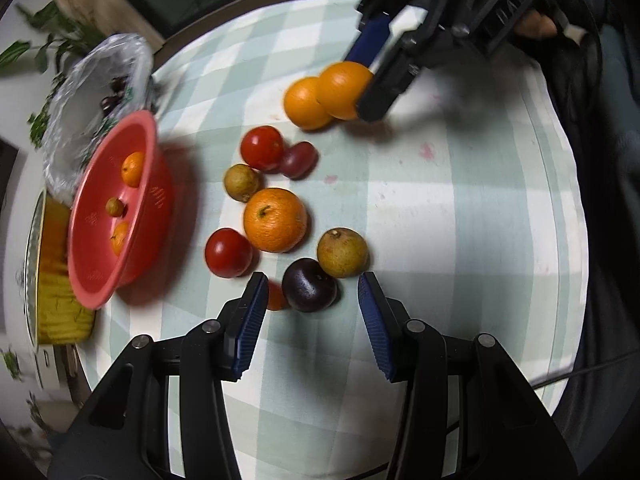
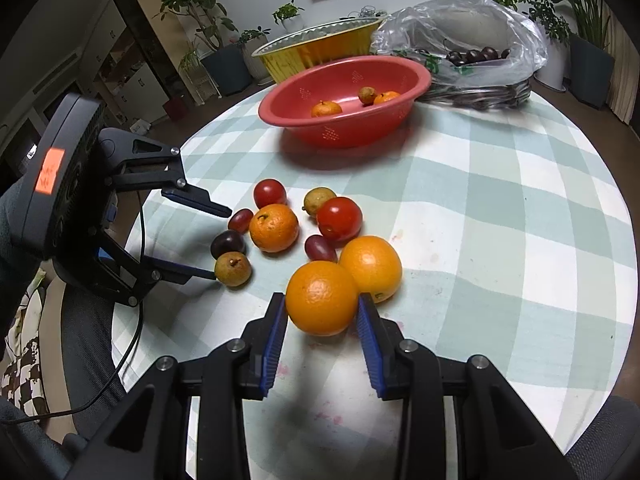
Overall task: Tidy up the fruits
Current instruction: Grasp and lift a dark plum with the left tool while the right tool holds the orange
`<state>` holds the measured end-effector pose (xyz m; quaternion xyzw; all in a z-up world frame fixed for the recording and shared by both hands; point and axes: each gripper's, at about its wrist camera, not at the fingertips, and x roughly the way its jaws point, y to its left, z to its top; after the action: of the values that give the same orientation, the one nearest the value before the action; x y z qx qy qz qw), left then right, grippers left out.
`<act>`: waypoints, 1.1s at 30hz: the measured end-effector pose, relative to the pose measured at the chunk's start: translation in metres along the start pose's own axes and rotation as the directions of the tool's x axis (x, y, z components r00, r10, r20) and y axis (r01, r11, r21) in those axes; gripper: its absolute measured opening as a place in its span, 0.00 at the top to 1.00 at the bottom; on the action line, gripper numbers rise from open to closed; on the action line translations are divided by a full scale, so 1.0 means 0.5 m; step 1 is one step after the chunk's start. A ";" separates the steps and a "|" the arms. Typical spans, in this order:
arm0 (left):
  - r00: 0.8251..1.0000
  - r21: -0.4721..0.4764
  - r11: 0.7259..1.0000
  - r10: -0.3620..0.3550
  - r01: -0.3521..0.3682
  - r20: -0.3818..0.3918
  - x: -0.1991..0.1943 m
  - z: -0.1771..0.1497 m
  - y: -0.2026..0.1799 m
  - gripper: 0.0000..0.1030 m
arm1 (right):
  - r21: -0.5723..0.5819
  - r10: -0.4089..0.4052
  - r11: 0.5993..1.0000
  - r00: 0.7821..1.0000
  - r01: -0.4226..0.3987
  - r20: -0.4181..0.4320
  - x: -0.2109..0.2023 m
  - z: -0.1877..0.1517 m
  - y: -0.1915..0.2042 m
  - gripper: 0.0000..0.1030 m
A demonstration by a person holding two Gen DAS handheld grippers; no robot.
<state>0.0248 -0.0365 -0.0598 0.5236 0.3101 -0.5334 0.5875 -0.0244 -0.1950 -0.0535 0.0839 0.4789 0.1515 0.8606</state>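
Observation:
Loose fruit lies on the checked tablecloth [image 2: 500, 208]. My right gripper [image 2: 322, 312] has its blue pads against both sides of a large orange [image 2: 322, 298]; a second orange [image 2: 372, 268] touches it. In the left wrist view this gripper [image 1: 366, 80] holds that orange [image 1: 344, 88]. My left gripper [image 1: 312, 292] is open, with a dark plum [image 1: 309, 285] just past its tips and a brownish-green fruit [image 1: 342, 252] beside it. A red bowl [image 2: 412, 92] holds two small mandarins and a small brown fruit.
A mandarin [image 1: 275, 219], two tomatoes [image 1: 262, 148] [image 1: 229, 253], a red grape [image 1: 298, 159] and another greenish fruit [image 1: 241, 182] lie mid-table. A yellow foil tray [image 2: 320, 50] and a basket with a plastic bag of dark fruit [image 2: 472, 56] stand behind the bowl.

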 end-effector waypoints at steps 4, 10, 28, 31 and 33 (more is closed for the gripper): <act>1.000 0.049 0.998 -0.026 0.026 -0.007 0.008 0.007 -0.008 0.57 | 0.003 0.006 1.000 1.000 -0.006 -0.002 0.001 -0.001 -0.001 0.63; 0.999 0.069 0.997 -0.039 0.041 -0.031 0.029 0.012 0.008 0.57 | 0.005 0.006 1.000 1.000 -0.006 -0.001 0.000 -0.002 -0.001 0.63; 0.997 0.005 0.997 -0.080 0.080 -0.011 0.025 0.010 0.034 0.74 | 0.006 0.006 1.000 1.000 -0.006 -0.001 0.003 -0.002 -0.001 0.63; 0.998 -0.006 0.998 -0.055 0.054 -0.008 0.022 0.008 0.032 0.74 | 0.005 0.006 1.000 1.000 -0.006 0.000 0.003 -0.002 -0.001 0.63; 0.999 -0.024 0.999 -0.045 0.045 0.001 0.017 0.003 0.033 0.74 | 0.006 0.006 1.000 1.000 -0.006 0.002 0.002 0.000 -0.001 0.63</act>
<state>0.0419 -0.0425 -0.0624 0.5092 0.3279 -0.5432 0.5815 -0.0239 -0.1953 -0.0546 0.0879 0.4783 0.1527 0.8603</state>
